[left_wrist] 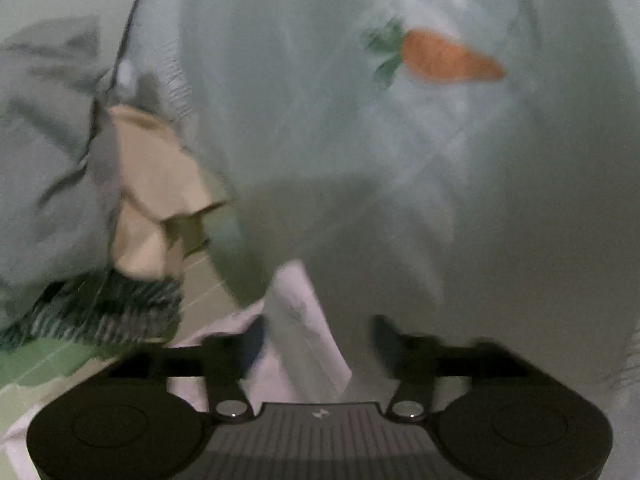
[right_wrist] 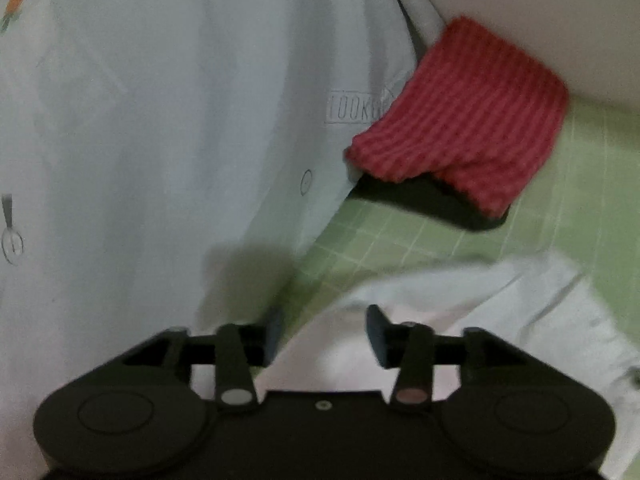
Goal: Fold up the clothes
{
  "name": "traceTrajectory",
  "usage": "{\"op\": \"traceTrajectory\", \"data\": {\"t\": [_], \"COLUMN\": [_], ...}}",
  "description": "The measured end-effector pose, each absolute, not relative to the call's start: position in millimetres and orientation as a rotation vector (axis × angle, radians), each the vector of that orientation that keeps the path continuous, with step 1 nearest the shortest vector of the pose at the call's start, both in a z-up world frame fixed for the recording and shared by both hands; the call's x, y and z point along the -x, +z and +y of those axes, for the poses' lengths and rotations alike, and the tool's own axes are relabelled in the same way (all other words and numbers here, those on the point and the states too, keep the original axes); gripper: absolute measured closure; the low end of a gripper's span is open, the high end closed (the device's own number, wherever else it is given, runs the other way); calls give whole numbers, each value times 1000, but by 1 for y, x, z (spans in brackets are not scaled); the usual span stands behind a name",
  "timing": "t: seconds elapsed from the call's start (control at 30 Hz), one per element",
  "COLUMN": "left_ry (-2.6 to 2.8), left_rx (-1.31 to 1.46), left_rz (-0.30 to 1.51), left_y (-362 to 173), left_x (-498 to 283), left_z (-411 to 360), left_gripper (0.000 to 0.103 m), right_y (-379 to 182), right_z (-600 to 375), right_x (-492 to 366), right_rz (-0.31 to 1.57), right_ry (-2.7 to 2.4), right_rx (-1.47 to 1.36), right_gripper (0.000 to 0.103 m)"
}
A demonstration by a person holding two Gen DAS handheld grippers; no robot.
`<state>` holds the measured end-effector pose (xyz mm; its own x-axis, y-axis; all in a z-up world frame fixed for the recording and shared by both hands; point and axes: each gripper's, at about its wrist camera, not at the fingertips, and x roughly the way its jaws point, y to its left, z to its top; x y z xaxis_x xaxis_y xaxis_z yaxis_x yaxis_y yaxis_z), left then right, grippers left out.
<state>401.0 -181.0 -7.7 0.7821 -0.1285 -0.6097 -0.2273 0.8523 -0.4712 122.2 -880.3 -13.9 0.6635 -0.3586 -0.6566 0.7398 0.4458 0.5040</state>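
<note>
A pale white shirt (left_wrist: 320, 128) with an orange carrot print (left_wrist: 448, 58) fills the left wrist view. The same shirt (right_wrist: 160, 128) fills the left of the right wrist view, with faint printed text and a whisk drawing. My left gripper (left_wrist: 318, 340) is open just over the shirt's near edge, with a white fabric flap (left_wrist: 304, 320) between its fingers. My right gripper (right_wrist: 326, 332) is open above a white fabric fold (right_wrist: 460, 300) beside the shirt's edge. Neither holds anything.
A green gridded mat (right_wrist: 400, 236) lies under the clothes. A red striped folded garment (right_wrist: 468, 120) rests on a black item (right_wrist: 440, 204) at the right. Grey (left_wrist: 44, 152), beige (left_wrist: 156, 176) and dark striped (left_wrist: 100, 308) clothes are piled at the left.
</note>
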Motion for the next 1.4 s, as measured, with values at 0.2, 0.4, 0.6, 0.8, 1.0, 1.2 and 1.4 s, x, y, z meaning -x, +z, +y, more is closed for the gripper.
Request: {"op": "traceTrajectory", "data": {"t": [0.2, 0.4, 0.6, 0.8, 1.0, 1.2, 1.4], "left_ry": [222, 269, 312, 308, 264, 266, 305], "left_rx": [324, 428, 521, 492, 552, 606, 636], "left_rz": [819, 876, 924, 922, 905, 924, 962], "left_y": [-58, -89, -118, -114, -92, -90, -102], "left_x": [-325, -304, -287, -301, -277, -173, -63], "left_z": [-158, -143, -129, -134, -122, -109, -91], "left_gripper": [18, 18, 15, 76, 87, 88, 75], "right_y": [-35, -64, -90, -98, -73, -56, -76], "right_z": [-826, -796, -790, -793, -809, -817, -812], "right_x": [-66, -17, -16, -22, -8, 26, 51], "right_rz": [622, 676, 708, 687, 672, 661, 752], "right_ry": [-822, -888, -893, -872, -783, -794, -815], "right_rx": [-754, -901, -1055, -1097, -979, -854, -777], "right_gripper": [31, 25, 21, 63, 89, 89, 83]}}
